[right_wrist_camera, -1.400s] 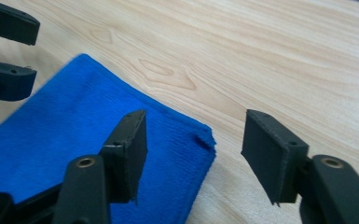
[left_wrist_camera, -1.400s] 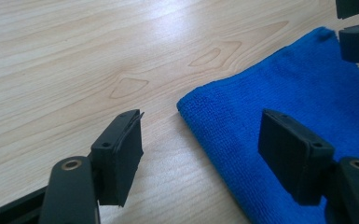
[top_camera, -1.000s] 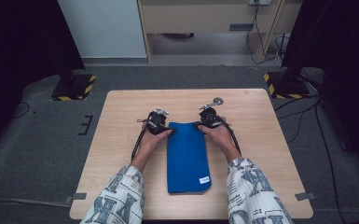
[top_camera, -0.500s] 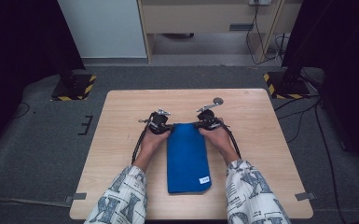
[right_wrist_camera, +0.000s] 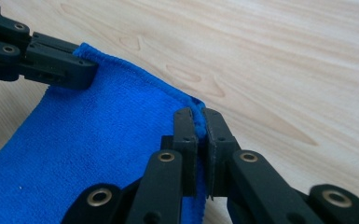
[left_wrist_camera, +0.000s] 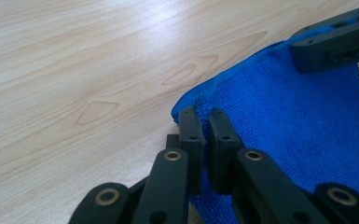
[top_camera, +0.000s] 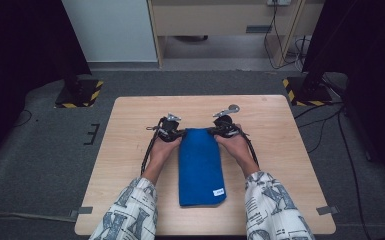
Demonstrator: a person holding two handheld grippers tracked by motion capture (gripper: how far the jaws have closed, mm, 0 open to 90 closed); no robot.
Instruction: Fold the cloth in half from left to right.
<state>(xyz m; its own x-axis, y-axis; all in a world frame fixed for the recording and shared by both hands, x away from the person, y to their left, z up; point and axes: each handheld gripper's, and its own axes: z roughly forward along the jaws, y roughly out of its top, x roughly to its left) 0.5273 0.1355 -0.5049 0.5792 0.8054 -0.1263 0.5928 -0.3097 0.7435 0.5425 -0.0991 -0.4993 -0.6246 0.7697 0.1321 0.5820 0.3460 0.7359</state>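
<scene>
Both pairs of jaws just closed, now pinched tight on the far corners of the blue towel (top_camera: pixel 200 165). Left gripper (left_wrist_camera: pixel 204 122) clamped on the far left corner, a ridge of pile squeezed up between the pads. Right gripper (right_wrist_camera: pixel 199 116) likewise clamped on the far right corner, the hemmed edge caught in the nip. A second ago wider apart and set down over the cloth; now nearly shut, fabric between them, no gap to speak of.

Outward from the grip: towel folded into a long narrow strip, lying flat on the bench (top_camera: pixel 130 125), running from the grippers back toward the person, small white label (top_camera: pixel 219 191) at the near right corner. Far edge slightly bunched between the two grips, the rest undisturbed. Hands (top_camera: pixel 162 150) resting low on either side of the strip, patterned sleeves (top_camera: pixel 130 210) at the bench's near edge. A small metal piece (top_camera: pixel 228 109) lying just beyond the right gripper, clear of the cloth.

Meaning for the work: grasp secured on both corners at once, so probably ready to lift the far edge and carry it toward the near end for another fold, or to raise the strip whole. Nothing lifted yet. Worth watching: even tension between the two grips, lest one corner slip out.
</scene>
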